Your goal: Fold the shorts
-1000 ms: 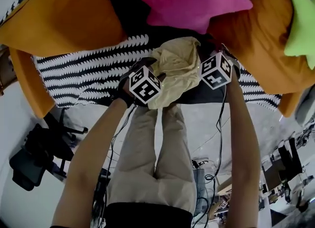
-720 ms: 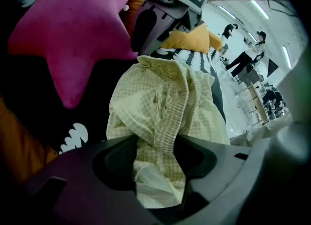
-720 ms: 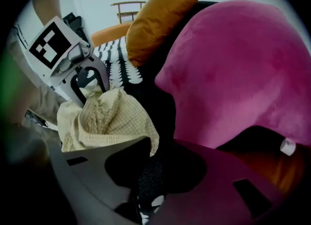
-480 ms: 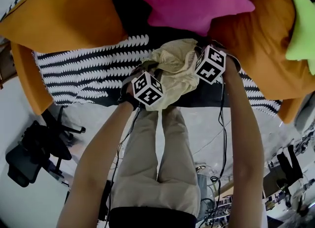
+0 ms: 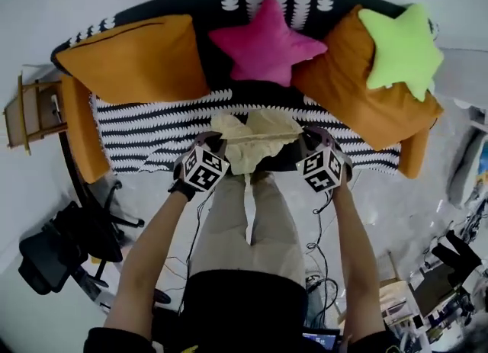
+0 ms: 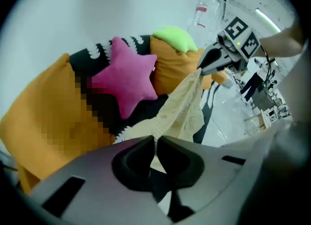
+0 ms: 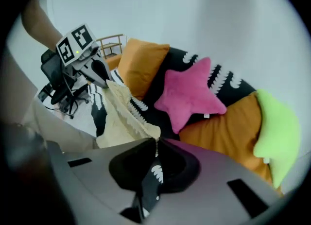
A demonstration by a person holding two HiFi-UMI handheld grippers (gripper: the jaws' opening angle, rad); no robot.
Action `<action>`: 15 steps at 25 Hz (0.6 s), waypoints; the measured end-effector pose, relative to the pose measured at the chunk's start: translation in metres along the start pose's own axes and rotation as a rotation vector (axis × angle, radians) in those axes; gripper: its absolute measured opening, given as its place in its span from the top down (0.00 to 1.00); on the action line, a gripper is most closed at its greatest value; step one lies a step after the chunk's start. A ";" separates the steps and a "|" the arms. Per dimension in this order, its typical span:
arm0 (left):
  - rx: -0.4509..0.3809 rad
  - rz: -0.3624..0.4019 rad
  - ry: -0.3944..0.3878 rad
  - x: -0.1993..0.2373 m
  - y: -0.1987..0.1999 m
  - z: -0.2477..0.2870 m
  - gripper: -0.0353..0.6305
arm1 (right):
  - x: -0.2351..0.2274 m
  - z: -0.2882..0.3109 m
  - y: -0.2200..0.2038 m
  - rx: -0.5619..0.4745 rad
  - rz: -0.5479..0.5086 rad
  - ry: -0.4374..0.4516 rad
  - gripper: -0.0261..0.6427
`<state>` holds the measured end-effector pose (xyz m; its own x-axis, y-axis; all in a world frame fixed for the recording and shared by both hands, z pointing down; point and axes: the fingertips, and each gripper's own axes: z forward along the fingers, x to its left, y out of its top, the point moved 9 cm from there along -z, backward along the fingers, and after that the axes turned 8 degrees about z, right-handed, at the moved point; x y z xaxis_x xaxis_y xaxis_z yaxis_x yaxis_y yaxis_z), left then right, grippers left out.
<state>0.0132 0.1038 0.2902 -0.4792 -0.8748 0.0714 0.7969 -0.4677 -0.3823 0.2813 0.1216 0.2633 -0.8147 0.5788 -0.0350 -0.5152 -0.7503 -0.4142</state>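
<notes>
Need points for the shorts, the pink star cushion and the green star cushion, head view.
shorts [image 5: 255, 146], head view, middle of the hanging pale cloth.
pink star cushion [image 5: 267, 43], head view, centre of the star.
green star cushion [image 5: 400, 46], head view, centre of the star.

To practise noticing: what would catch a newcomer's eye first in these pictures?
The pale yellow shorts, stretched in the air between the left gripper and right gripper, whose jaws have just closed on it. Behind, a pink star cushion and a green star cushion rest on the striped sofa.
</notes>
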 end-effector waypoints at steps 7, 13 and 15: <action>-0.018 0.180 0.010 -0.022 0.044 -0.202 0.90 | 0.075 -0.202 0.040 -0.098 0.094 -0.084 0.91; -0.178 0.259 -0.003 -0.026 0.046 -0.313 0.90 | 0.146 -0.306 0.078 -0.221 0.069 -0.395 0.91; -0.264 0.352 0.039 -0.011 0.059 -0.351 0.90 | 0.162 -0.334 0.104 -0.226 -0.016 -0.519 0.91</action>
<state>-0.0634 0.1303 -0.0562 -0.2130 -0.9673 -0.1378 0.7951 -0.0897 -0.5999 0.1844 0.2444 -0.0891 -0.8606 0.3141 0.4010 -0.5055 -0.6228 -0.5971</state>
